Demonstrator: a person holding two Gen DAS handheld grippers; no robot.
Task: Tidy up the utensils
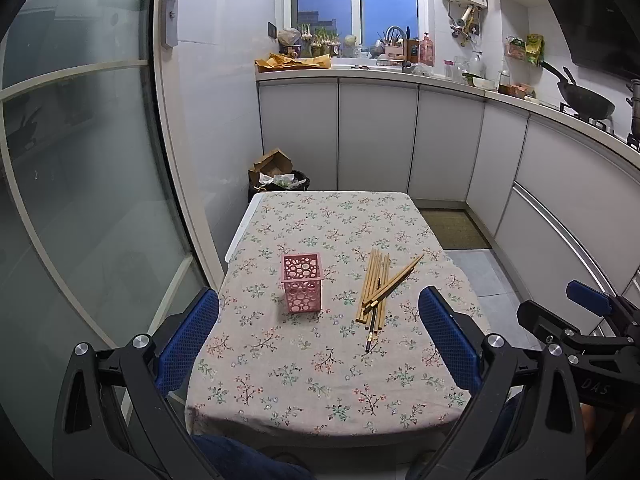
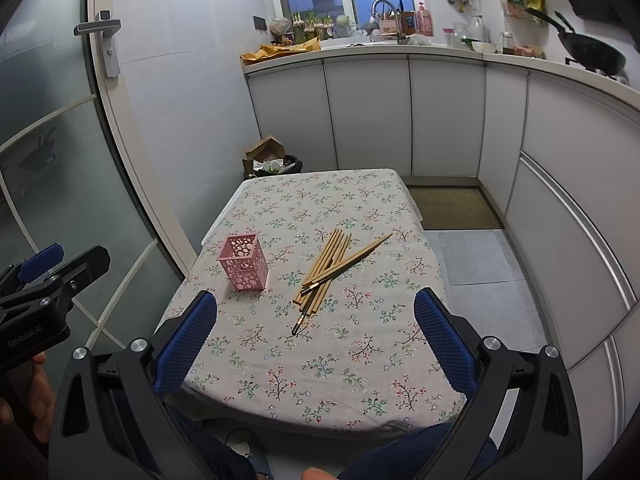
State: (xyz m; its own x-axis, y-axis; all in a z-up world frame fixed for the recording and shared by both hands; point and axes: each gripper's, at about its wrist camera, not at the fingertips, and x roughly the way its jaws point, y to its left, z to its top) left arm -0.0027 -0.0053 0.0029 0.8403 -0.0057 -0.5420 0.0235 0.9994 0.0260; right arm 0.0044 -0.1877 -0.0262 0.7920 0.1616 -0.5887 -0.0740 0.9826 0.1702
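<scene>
A pink perforated holder (image 1: 302,282) stands upright on the floral tablecloth (image 1: 304,368), left of centre; it also shows in the right wrist view (image 2: 243,262). A loose pile of several wooden chopsticks (image 1: 380,288) lies to its right, one dark-tipped stick pointing toward me; the pile shows in the right wrist view too (image 2: 332,268). My left gripper (image 1: 318,312) is open and empty, above the table's near edge. My right gripper (image 2: 316,316) is open and empty, also held short of the objects. The right gripper's body shows at the right of the left wrist view (image 1: 592,320).
The small table stands in a narrow kitchen. A glass door (image 1: 80,160) is at the left. White cabinets (image 1: 440,140) and a cluttered counter run along the back and right. A full bin (image 1: 280,180) sits behind the table. A wok (image 1: 588,102) is on the stove.
</scene>
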